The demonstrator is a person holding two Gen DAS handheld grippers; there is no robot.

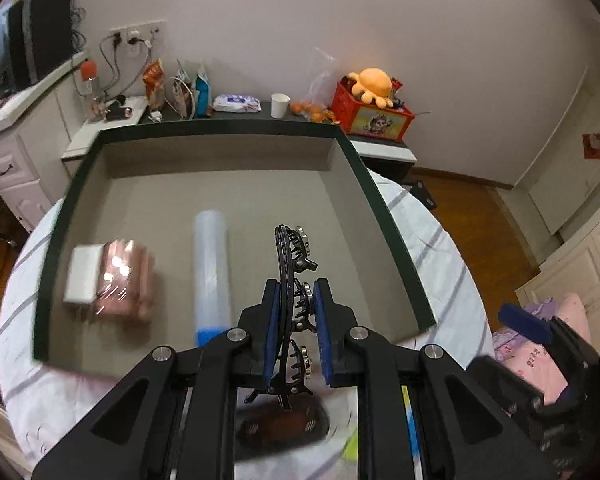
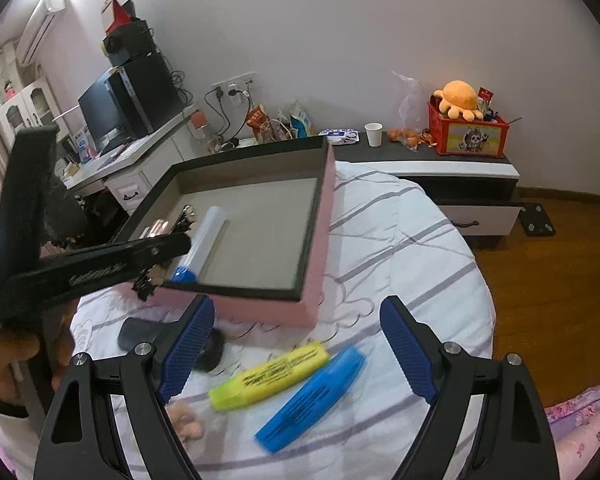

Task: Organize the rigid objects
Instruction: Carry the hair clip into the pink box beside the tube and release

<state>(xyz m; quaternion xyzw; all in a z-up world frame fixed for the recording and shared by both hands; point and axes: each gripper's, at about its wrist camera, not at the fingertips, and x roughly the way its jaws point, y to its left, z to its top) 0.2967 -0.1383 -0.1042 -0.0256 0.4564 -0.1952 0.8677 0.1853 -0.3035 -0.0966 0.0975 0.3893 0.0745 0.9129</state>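
My left gripper is shut on a black hair clip with metal studs, held over the near right part of a shallow box with a dark rim and grey floor. In the box lie a clear tube with a blue cap and a shiny pink packet with a white block. My right gripper is open and empty above a yellow highlighter and a blue highlighter on the striped sheet. The box has pink outer sides in the right wrist view.
A dark oval object lies on the sheet by the right gripper's left finger. Behind the bed a low cabinet holds a paper cup, snack bags, oranges and a red toy crate. Wooden floor lies to the right.
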